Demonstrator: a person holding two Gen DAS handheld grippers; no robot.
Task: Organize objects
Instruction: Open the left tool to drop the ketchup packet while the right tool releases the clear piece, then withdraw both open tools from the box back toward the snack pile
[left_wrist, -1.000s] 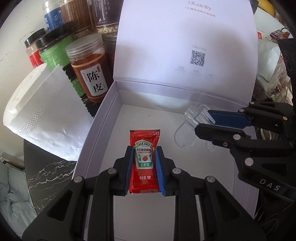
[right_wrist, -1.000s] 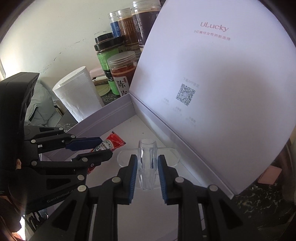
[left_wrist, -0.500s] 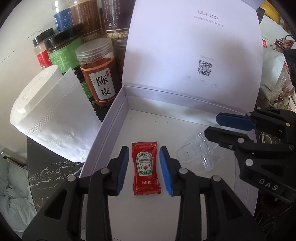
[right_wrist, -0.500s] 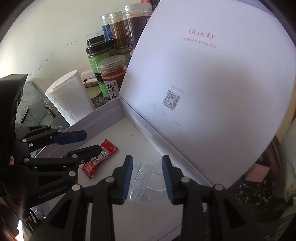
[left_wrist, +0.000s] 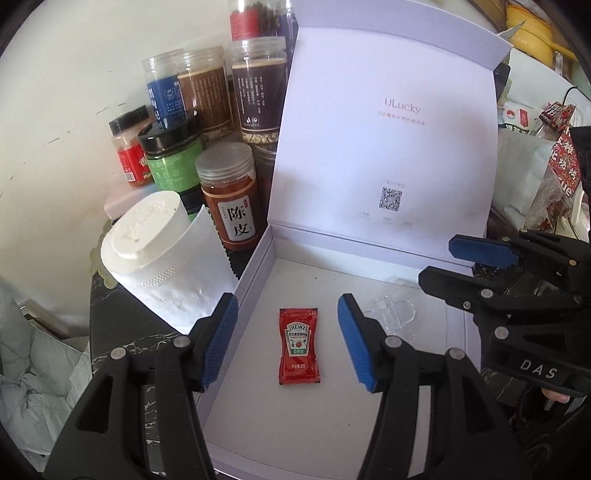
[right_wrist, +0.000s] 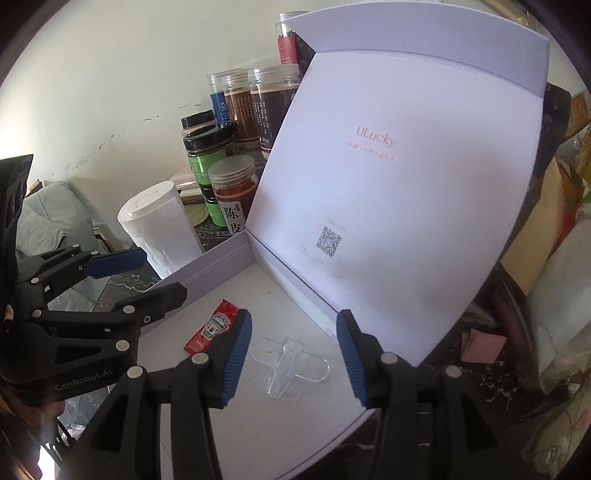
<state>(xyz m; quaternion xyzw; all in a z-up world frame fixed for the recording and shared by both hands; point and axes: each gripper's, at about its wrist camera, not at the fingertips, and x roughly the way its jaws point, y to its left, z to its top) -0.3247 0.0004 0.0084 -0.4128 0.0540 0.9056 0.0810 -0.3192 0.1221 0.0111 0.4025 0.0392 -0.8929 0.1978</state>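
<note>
packet and clear stand lying loose in the open box

pale plaster wall at the back, with a crowd of jars stacked against it: an orange-filled jar (left_wrist: 232, 195) with a white label bearing chinese characters, a green-labelled jar (left_wrist: 173, 162) with a black lid, and taller ones behind. a roll of white paper (left_wrist: 162, 258) stands just beside the left wall of the white box (left_wrist: 255, 280), on a dark marbled tabletop (left_wrist: 122, 332). the box lid (left_wrist: 388, 129) is raised upright at the rear, printed with "ulucky" and a qr code.

on the box floor a red heinz ketchup packet (left_wrist: 299, 347) lies flat, lengthwise between the blue pads of the left gripper (left_wrist: 288, 339). its jaws are spread wide and touch nothing; there is a clear gap either side of the packet. to the packet's right, near but apart from it, a clear plastic stand (right_wrist: 290, 360) lies on the floor between the fingers of the right gripper (right_wrist: 293, 356), which is likewise splayed wide and off the plastic. in the left wrist view the right gripper (left_wrist: 454, 262) reaches in from the right edge, its blue pad showing, with the plastic piece (left_wrist: 391, 314) below it.
</note>
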